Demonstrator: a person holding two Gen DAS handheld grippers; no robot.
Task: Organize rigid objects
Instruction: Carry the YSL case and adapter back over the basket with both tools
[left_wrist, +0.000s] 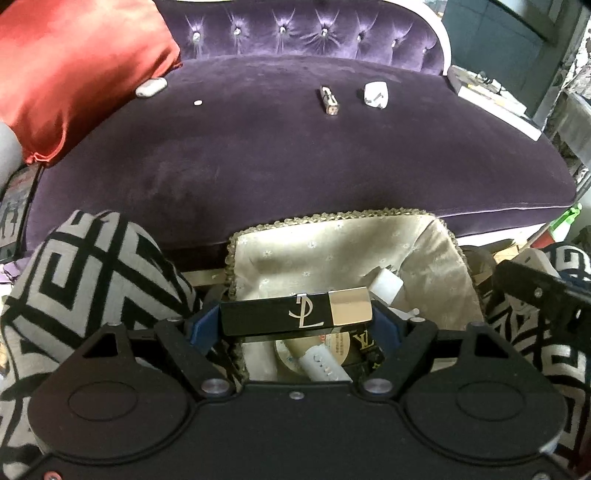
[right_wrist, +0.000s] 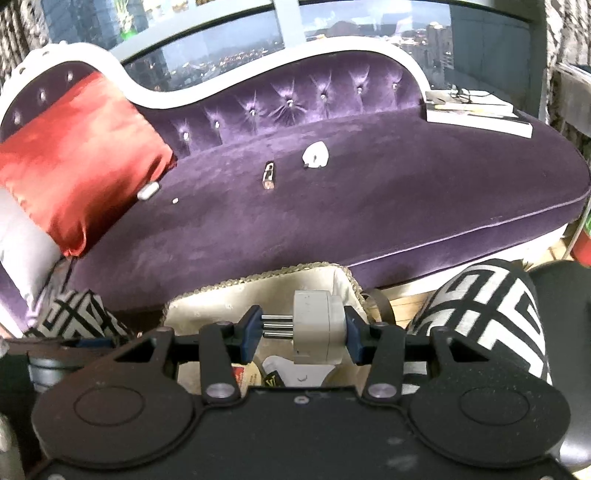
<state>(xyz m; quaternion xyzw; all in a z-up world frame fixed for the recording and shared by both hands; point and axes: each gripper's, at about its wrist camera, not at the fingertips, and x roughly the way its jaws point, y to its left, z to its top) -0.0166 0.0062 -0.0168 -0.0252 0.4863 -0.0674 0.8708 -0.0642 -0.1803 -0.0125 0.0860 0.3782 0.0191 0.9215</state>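
My left gripper (left_wrist: 295, 323) is shut on a black and gold lipstick case (left_wrist: 295, 312), held crosswise over a cream fabric-lined basket (left_wrist: 332, 240). My right gripper (right_wrist: 299, 332) is shut on a grey plug adapter (right_wrist: 319, 328) with three metal pins, also over the basket (right_wrist: 258, 288). The basket holds a white tube (left_wrist: 325, 367), a round tin and a brown monogram item. On the purple sofa seat (left_wrist: 295, 155) lie a small lipstick (left_wrist: 328, 100), a white charger (left_wrist: 376, 94), a white oblong case (left_wrist: 150, 88) and a small white pill-like item (left_wrist: 198, 102).
A red satin cushion (left_wrist: 74, 66) leans at the sofa's left end. Books (right_wrist: 476, 110) with glasses on top lie at its right end. Black and grey patterned cushions (left_wrist: 85, 273) flank the basket. A window stands behind the sofa.
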